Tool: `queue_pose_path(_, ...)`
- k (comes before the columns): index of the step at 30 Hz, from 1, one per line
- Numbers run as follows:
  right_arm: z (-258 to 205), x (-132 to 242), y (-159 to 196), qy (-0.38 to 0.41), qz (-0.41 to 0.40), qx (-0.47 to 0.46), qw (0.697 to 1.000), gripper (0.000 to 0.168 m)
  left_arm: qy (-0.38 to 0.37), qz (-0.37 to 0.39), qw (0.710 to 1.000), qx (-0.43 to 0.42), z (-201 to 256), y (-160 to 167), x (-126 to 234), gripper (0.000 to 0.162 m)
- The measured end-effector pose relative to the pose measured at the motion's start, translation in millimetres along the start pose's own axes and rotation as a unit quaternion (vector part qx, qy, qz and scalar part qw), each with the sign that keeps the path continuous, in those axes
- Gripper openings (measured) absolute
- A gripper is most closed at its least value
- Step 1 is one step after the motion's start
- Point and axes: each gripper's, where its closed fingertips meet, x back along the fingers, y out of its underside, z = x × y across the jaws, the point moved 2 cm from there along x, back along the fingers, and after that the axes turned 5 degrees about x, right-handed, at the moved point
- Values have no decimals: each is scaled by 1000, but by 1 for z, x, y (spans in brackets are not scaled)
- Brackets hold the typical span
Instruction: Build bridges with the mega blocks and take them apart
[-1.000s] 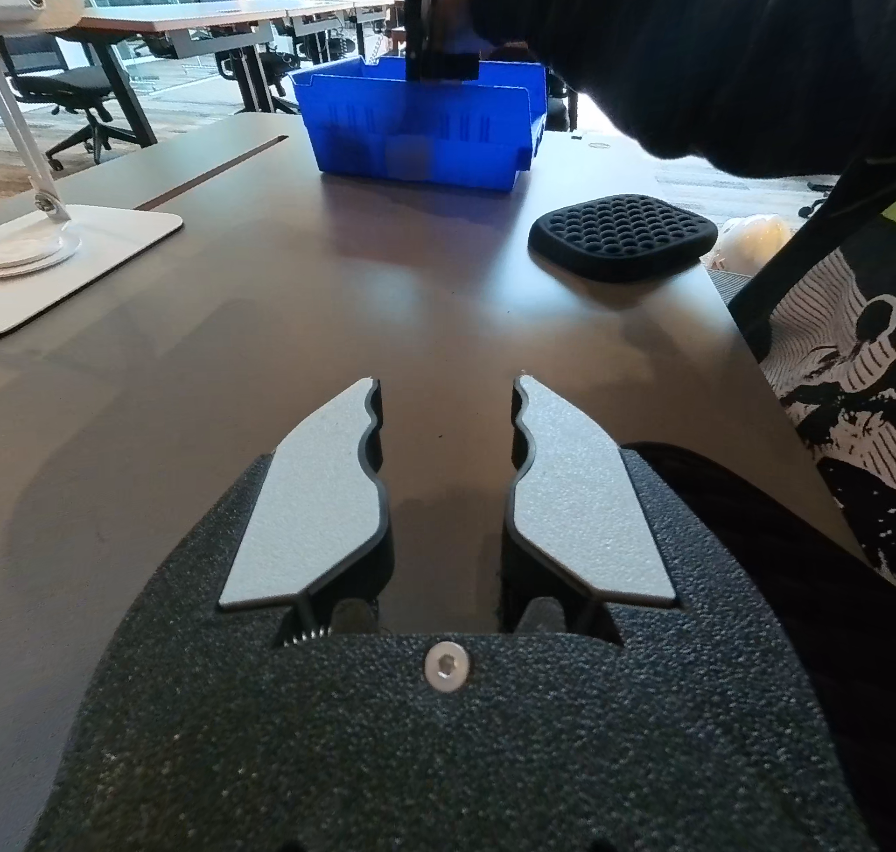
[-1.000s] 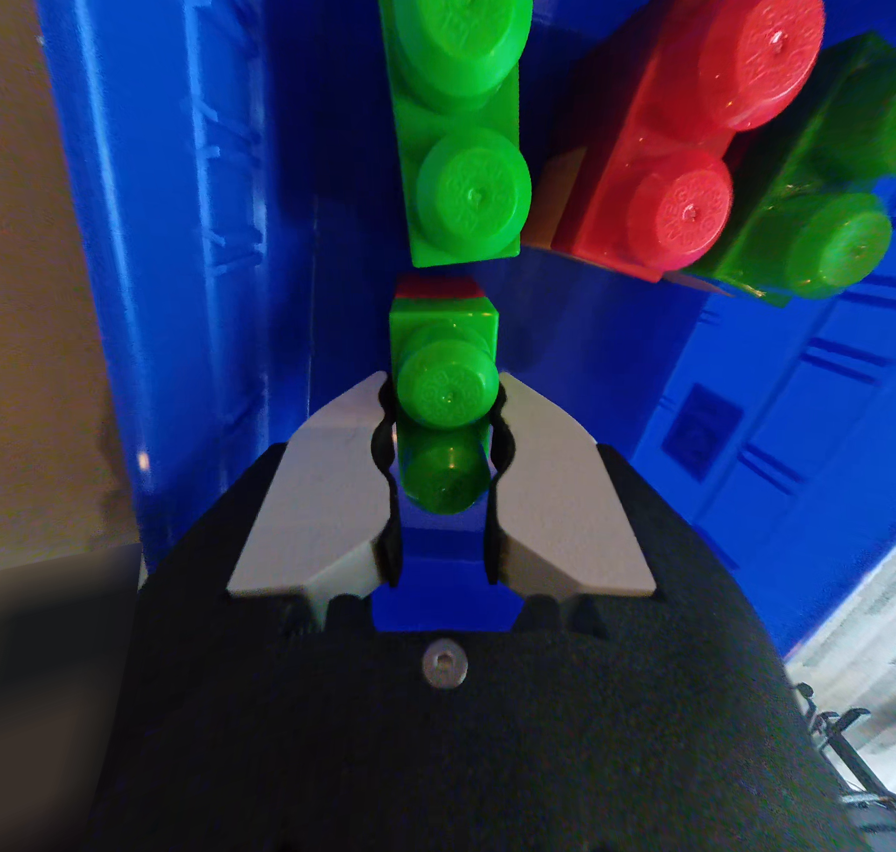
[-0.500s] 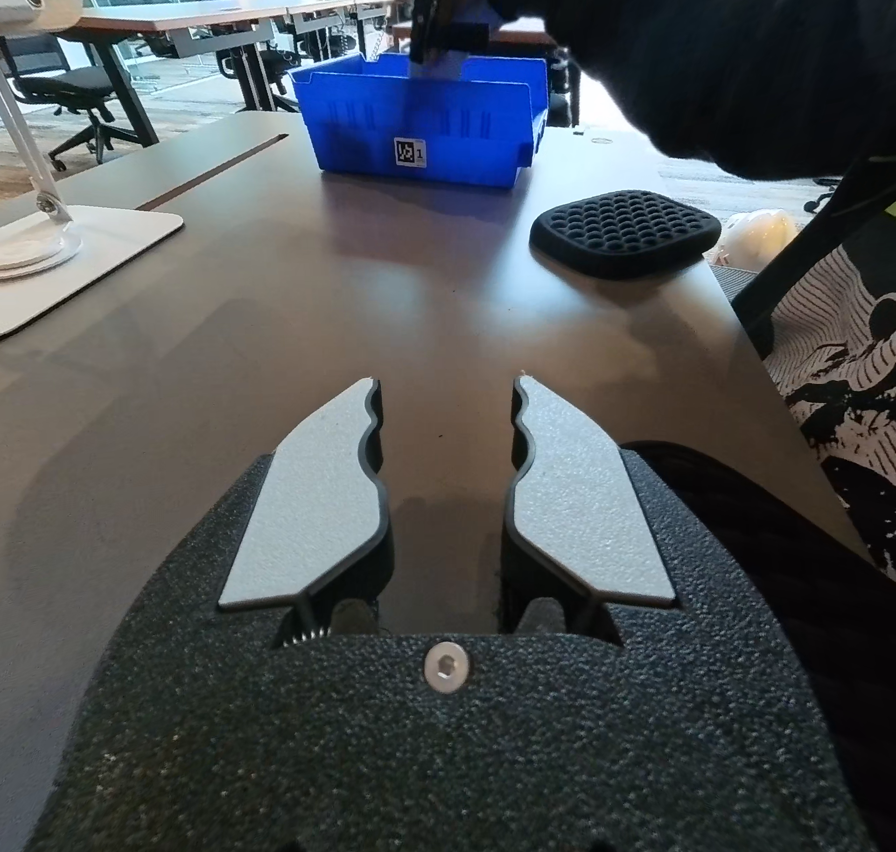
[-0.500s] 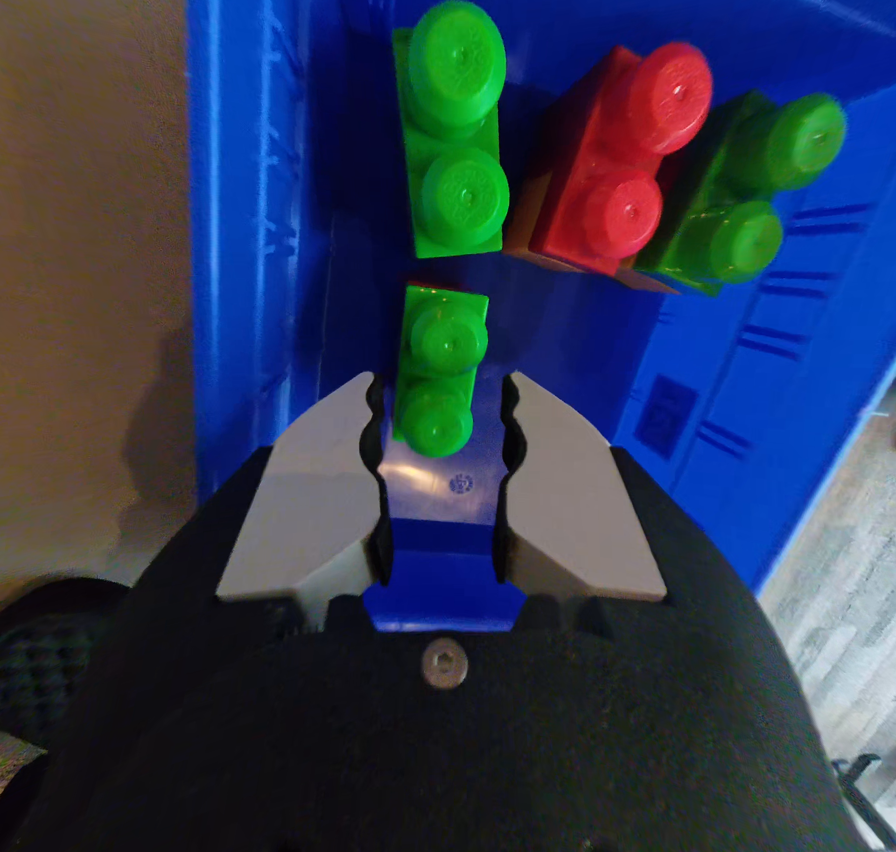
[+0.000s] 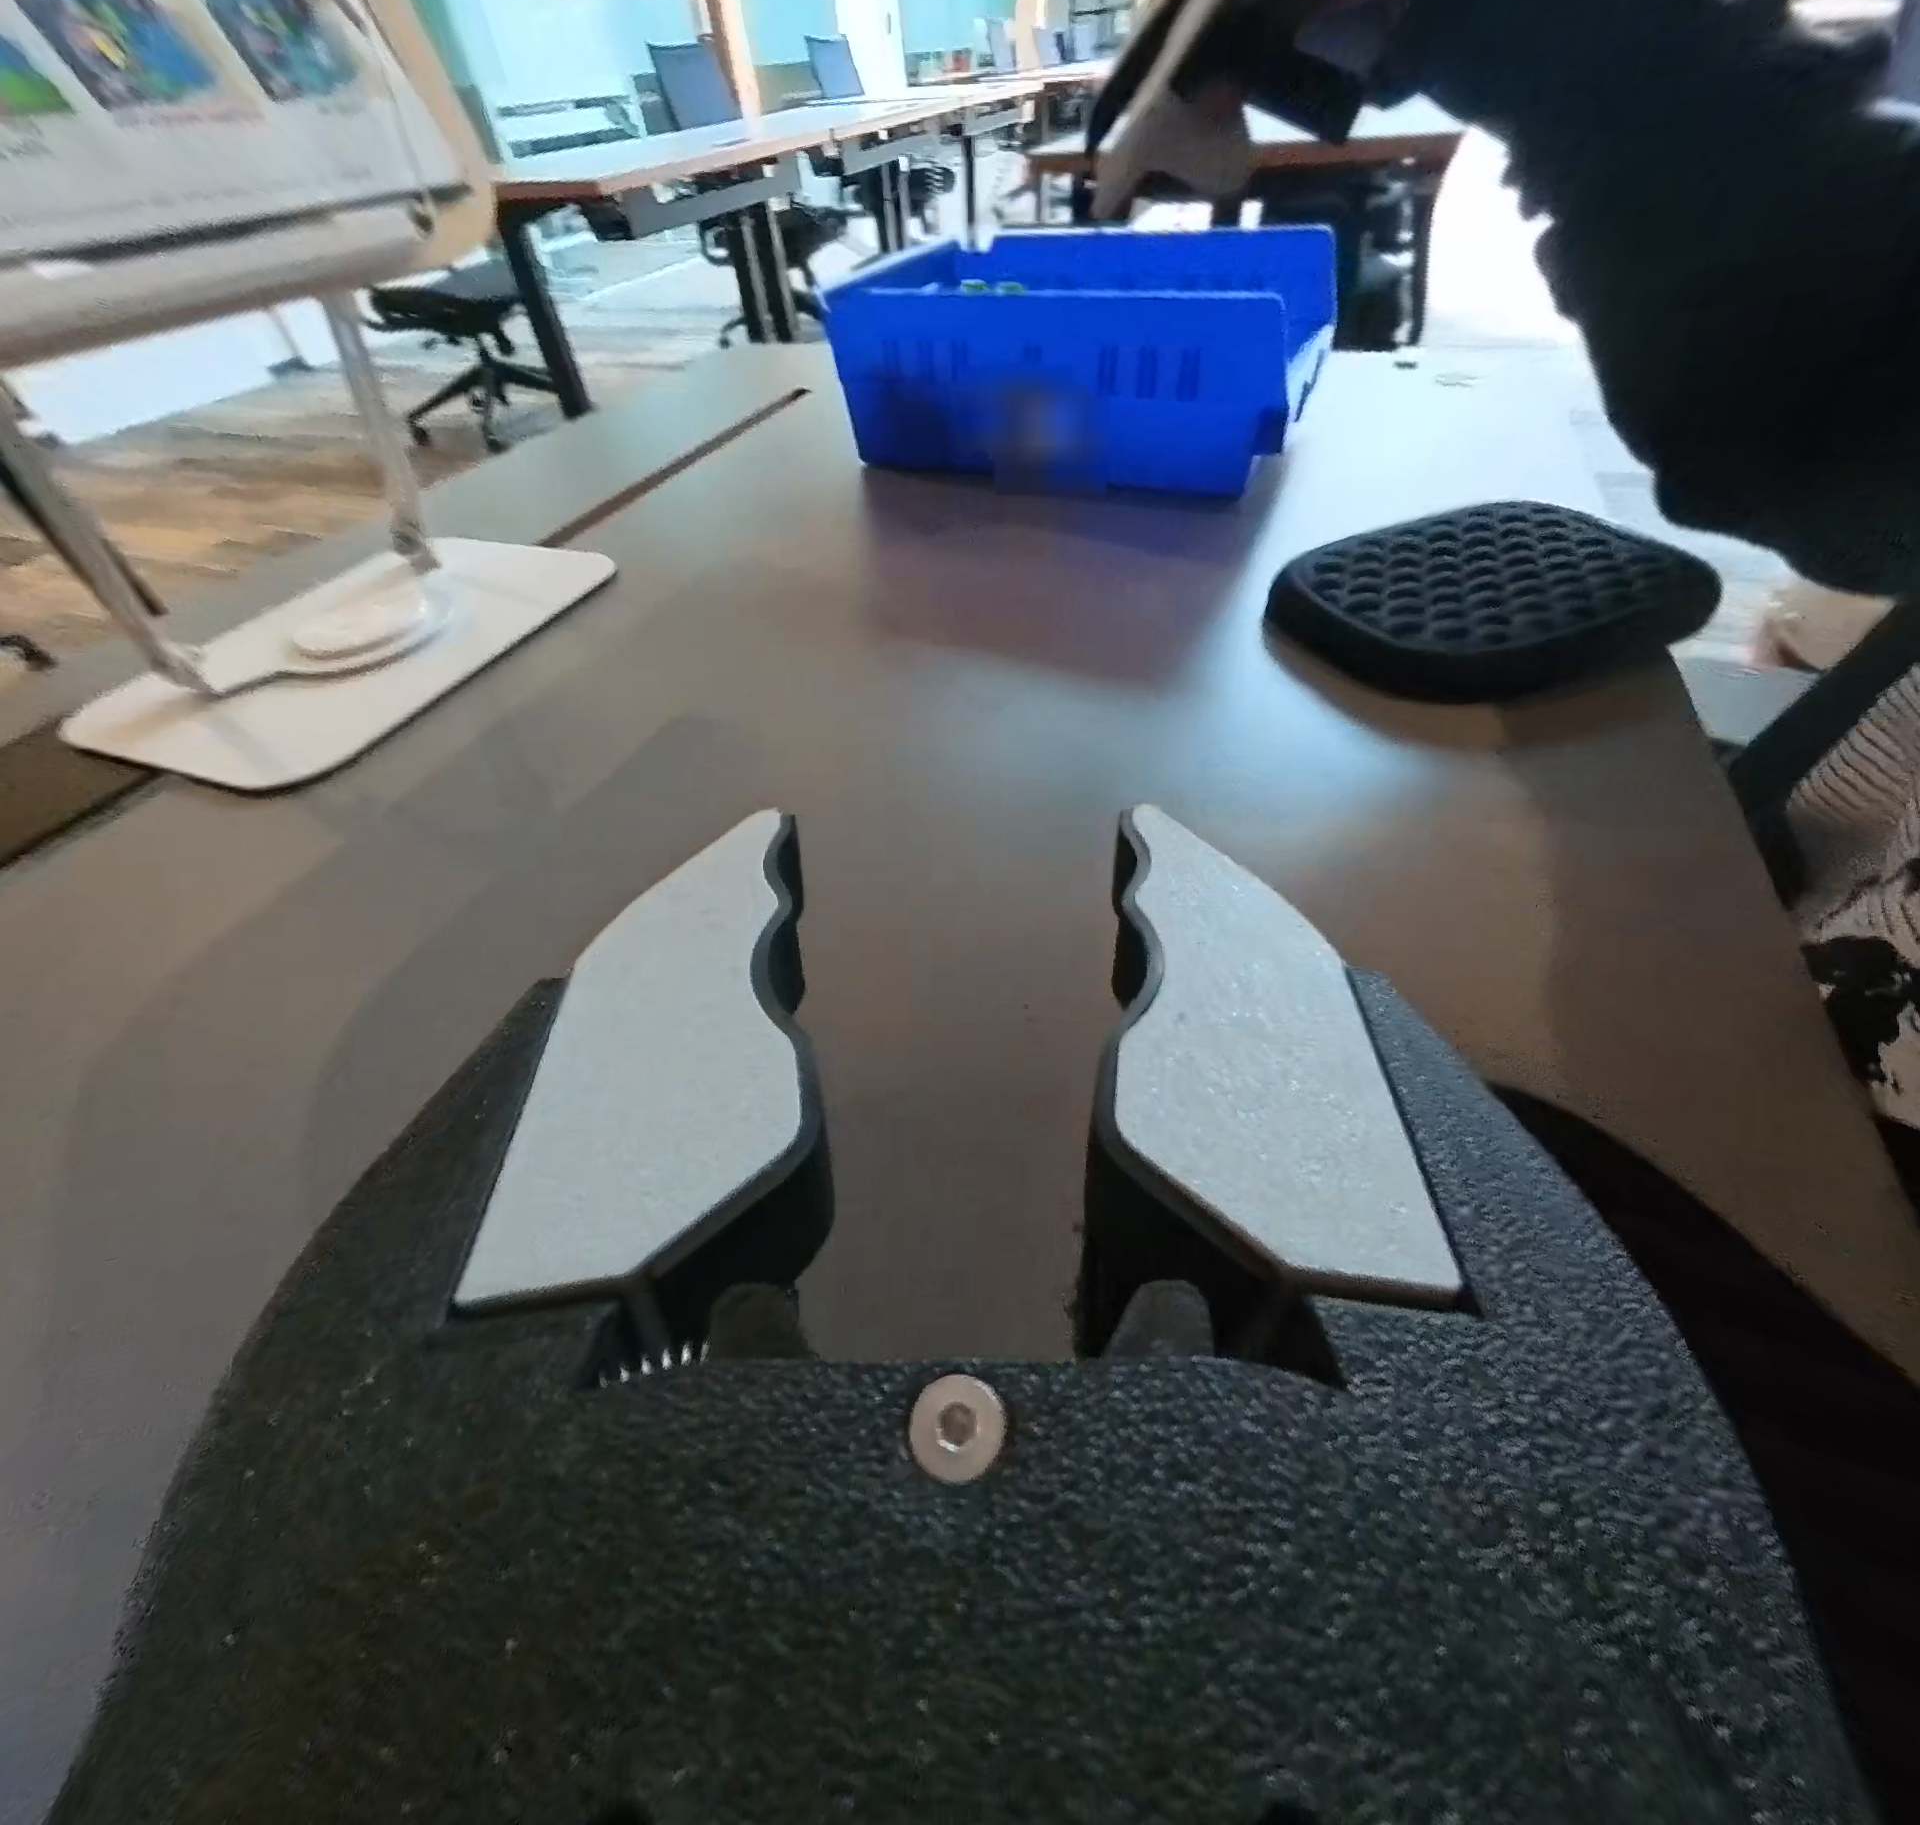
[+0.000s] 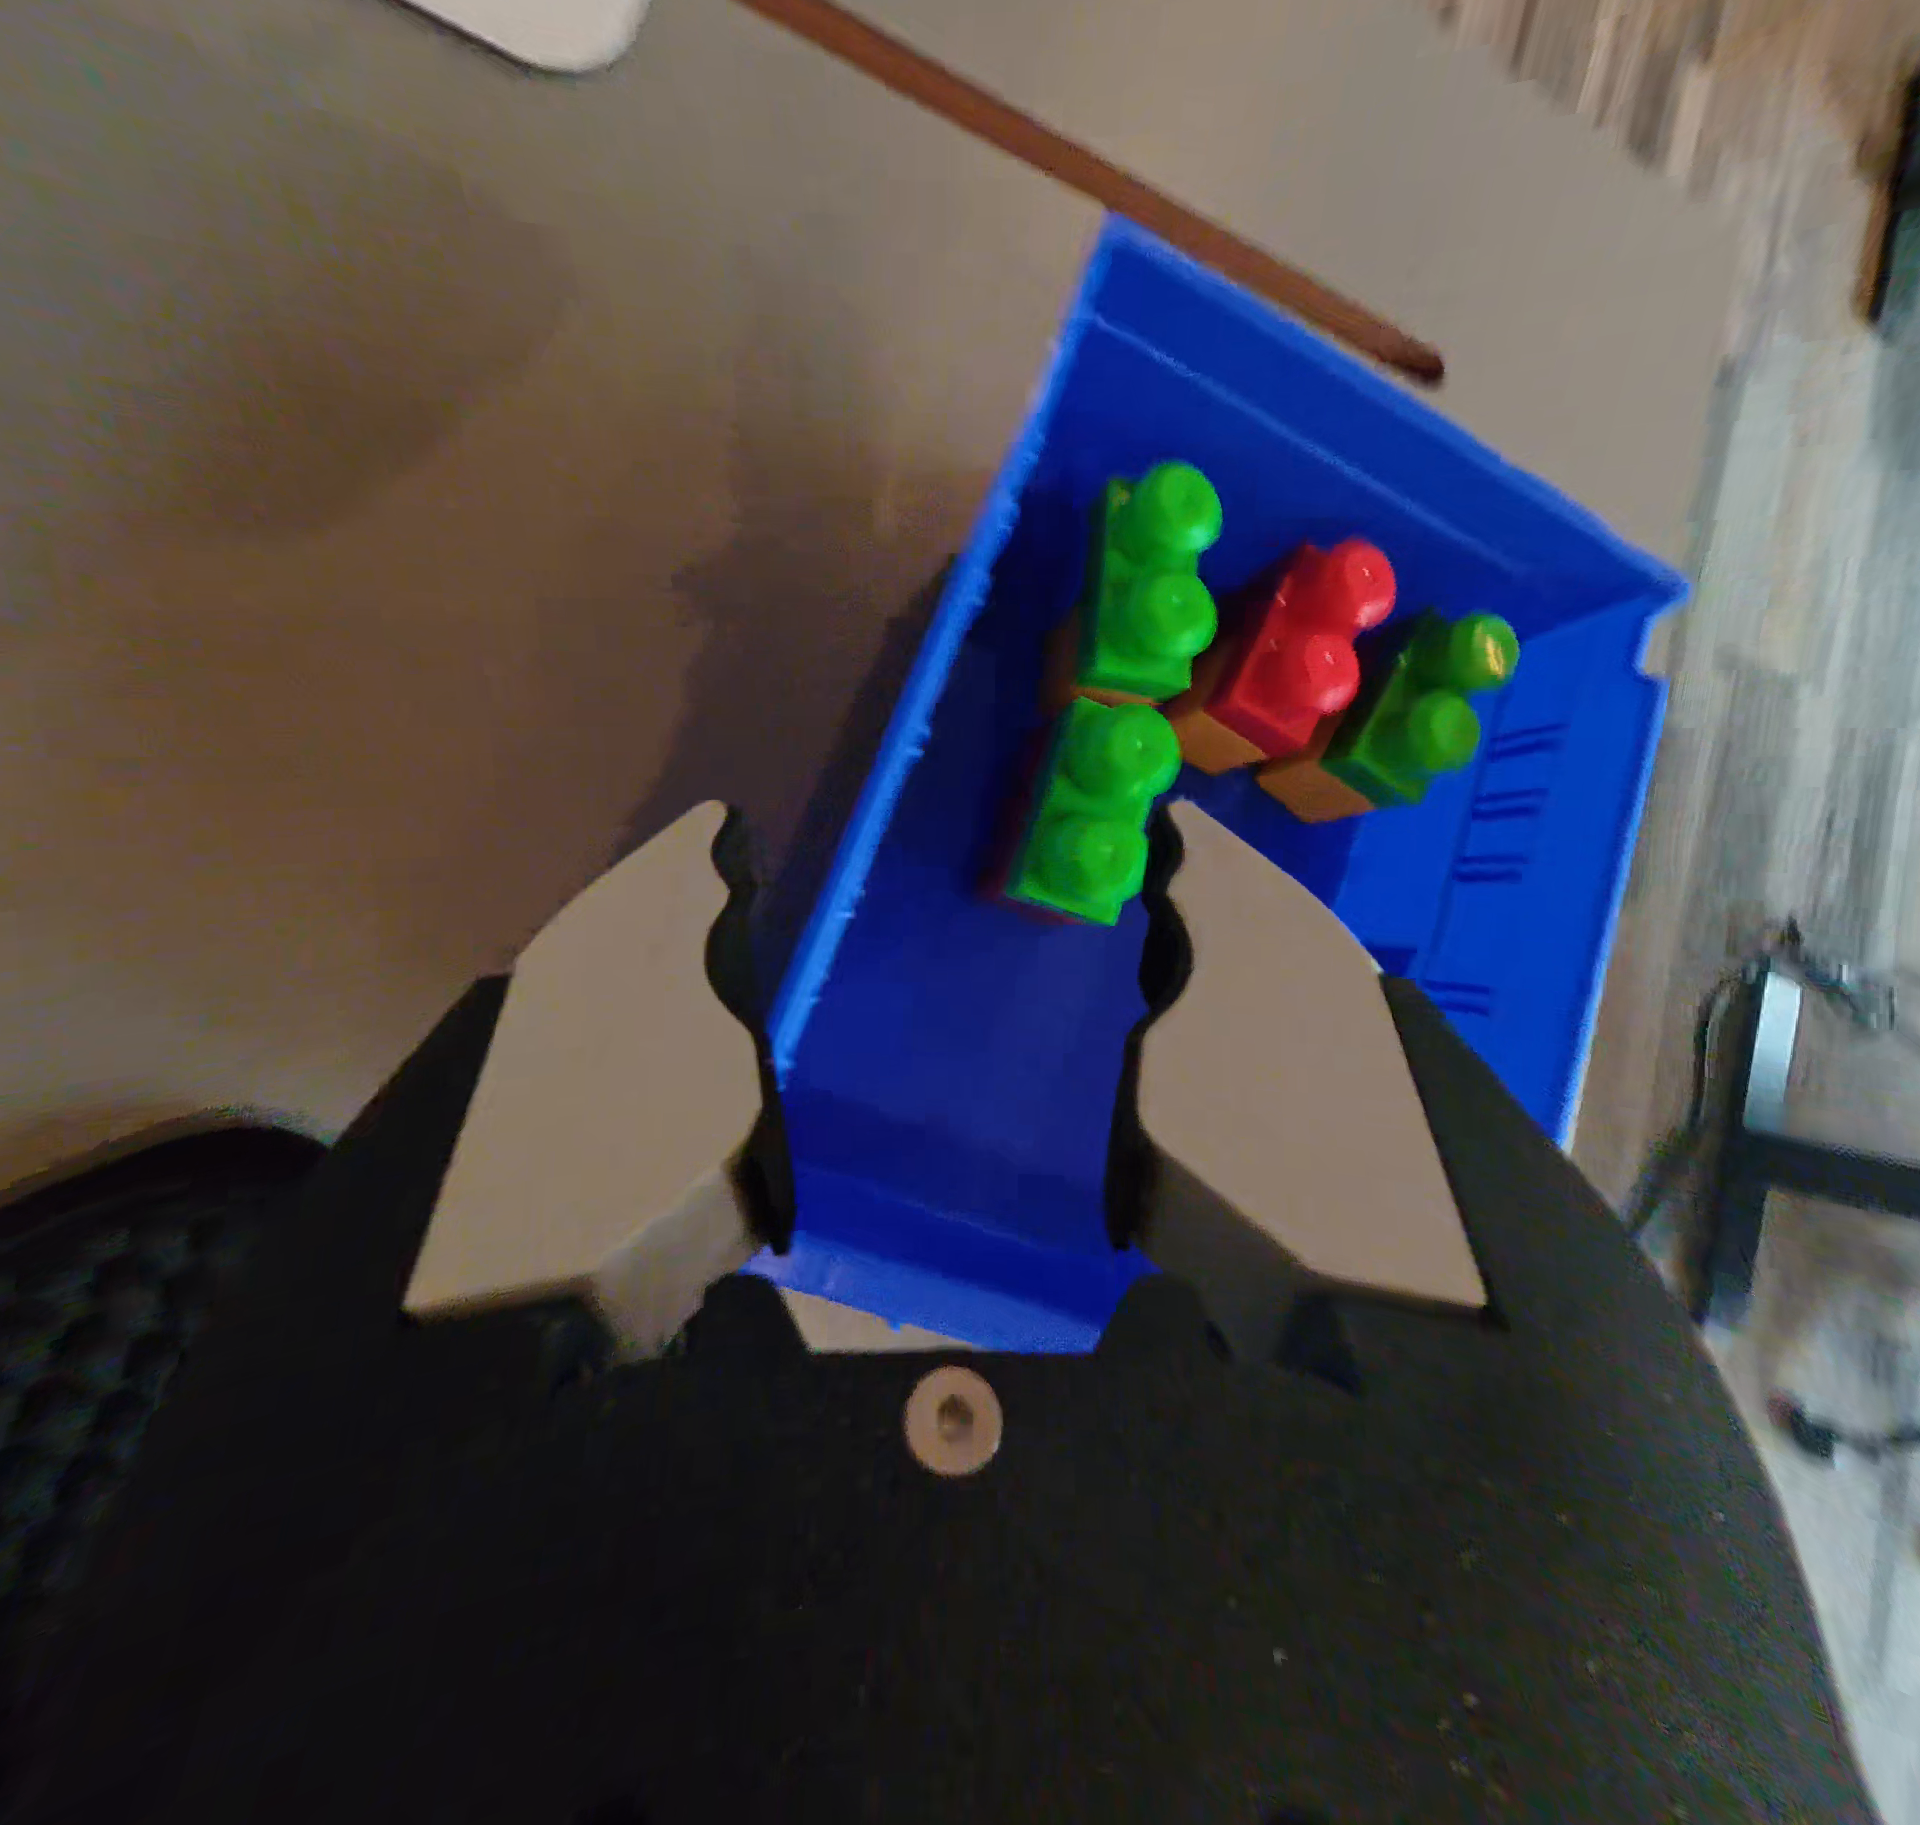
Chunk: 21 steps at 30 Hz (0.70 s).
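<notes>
The left gripper [image 5: 956, 928] is low over the table [image 5: 935, 695], its jaws set wide with nothing between them. The blue bin [image 5: 1070, 373] is the landmark: it stands well ahead of this gripper, toward the table's far side. To the right of the bin and nearer lies a black honeycomb pad [image 5: 1486, 612]; to its left and nearer, a white stand base [image 5: 343, 653].

The right gripper [image 6: 940, 928] hangs above the bin's [image 6: 935, 1048] near end, looking down into it, jaws wide and empty. All the blocks in view are inside the bin, clustered toward its far end. Closest to the jaws is a green block [image 6: 1091, 809] on a dark red one; beyond it a second green block [image 6: 1143, 580], then a red block [image 6: 1299, 653], and a third green block [image 6: 1423, 715] by the far-right wall. The last three each seem to sit on an orange-brown piece.

Nothing stands on the table, so either the teardown is done or a build has not started; I cannot tell which.

Risks for a next pick: the blocks touch one another, so closing on one may nudge or drag a neighbour. The stacked pairs may split if gripped only by the top piece. The nearest pair sits close to the bin's left wall, where a finger could catch the rim and shove the bin.
</notes>
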Motion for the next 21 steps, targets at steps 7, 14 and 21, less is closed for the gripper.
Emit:
queue_pose_path(7,-77,37,-25,-40,143,113,982,77,-130,31,991,19,-3,-44,31,57)
queue_pose_path(14,-106,45,-37,-53,231,132,963,71,-314,8,949,37,-34,-66,126,56)
queue_pose_path(21,-114,45,-36,-63,242,146,957,71,-440,-177,878,66,-107,-37,222,54)
